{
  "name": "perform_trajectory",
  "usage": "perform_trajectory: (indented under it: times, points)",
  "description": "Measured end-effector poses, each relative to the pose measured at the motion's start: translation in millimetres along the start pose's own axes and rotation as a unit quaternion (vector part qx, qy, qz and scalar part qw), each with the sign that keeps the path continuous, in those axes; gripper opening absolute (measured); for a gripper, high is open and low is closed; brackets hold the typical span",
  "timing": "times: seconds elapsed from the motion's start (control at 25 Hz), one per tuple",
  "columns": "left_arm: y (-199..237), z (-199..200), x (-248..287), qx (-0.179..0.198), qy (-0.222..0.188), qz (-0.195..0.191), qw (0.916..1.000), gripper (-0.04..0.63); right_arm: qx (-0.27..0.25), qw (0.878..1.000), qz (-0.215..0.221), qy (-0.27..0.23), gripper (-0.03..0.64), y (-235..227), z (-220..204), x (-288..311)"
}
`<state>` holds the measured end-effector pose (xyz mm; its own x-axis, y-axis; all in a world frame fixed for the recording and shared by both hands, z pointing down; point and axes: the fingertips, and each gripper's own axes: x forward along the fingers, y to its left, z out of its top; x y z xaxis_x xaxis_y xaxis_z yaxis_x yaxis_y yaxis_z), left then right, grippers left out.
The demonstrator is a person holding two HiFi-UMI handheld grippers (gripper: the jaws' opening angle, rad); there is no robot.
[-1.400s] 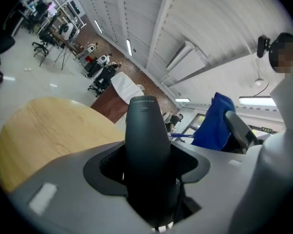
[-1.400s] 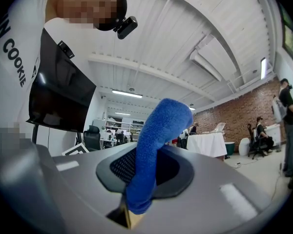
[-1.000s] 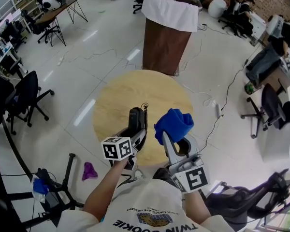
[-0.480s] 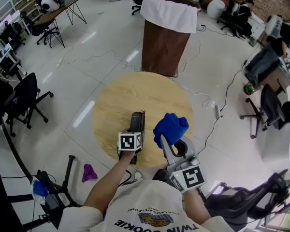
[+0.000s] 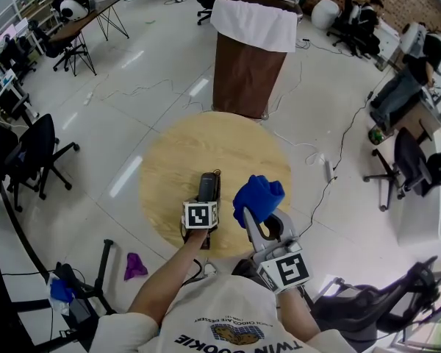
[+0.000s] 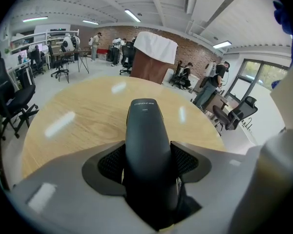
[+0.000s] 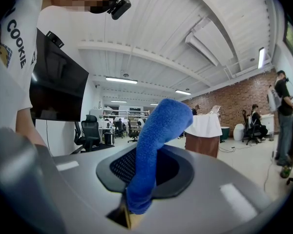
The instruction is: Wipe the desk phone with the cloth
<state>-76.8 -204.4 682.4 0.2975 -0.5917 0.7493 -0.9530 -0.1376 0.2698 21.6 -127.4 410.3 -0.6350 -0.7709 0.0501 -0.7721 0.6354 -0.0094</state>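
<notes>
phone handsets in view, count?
1. The black handset is clamped in the left gripper, over the round wooden table. No other shows, though the grippers hide part of the tabletop.

- One round wooden table [image 5: 228, 142].
- One black phone handset [image 5: 207, 182].
- One blue cloth [image 5: 259, 195].
- Two handheld grippers: a left gripper [image 5: 208, 198] and a right gripper [image 5: 255, 215].
- One person [image 5: 220, 318] holding them.
- One tall brown stand [image 5: 242, 72], with one white cover [image 5: 256, 22] over its top.
- One purple rag [image 5: 135, 264] on the floor [image 5: 154, 57].
- One white power strip [image 5: 328, 170], also on the floor.
- Three black office chairs near the table: one at the left [image 5: 38, 147], one at the right [image 5: 414, 159], one at the lower right [image 5: 382, 300].
- More chairs and several people farther off, too small to count.
</notes>
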Motion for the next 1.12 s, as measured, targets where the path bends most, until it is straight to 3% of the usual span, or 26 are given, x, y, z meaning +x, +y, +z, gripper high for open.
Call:
perform_trajectory:
  times: [0.4, 0.76, 0.96, 1.12]
  points:
    - [-8, 11, -7, 0.020, -0.049, -0.009, 0.9986, 0.276, -0.002, 1.000, -0.004, 0.010, 0.064, 5, -4, 0]
    - [-9, 36, -42, 0.018, -0.122, -0.027, 0.9920, 0.270, -0.011, 0.999, -0.021, 0.030, 0.064, 13, -2, -13]
    - [-30, 53, -94, 0.003, -0.197, -0.092, 0.9761, 0.228, -0.015, 0.999, -0.018, 0.029, 0.064, 23, 3, -20]
    - [-45, 59, -147, 0.018, -0.258, -0.113, 0.9594, 0.141, -0.019, 1.000, -0.008, 0.015, 0.064, 33, 10, -26]
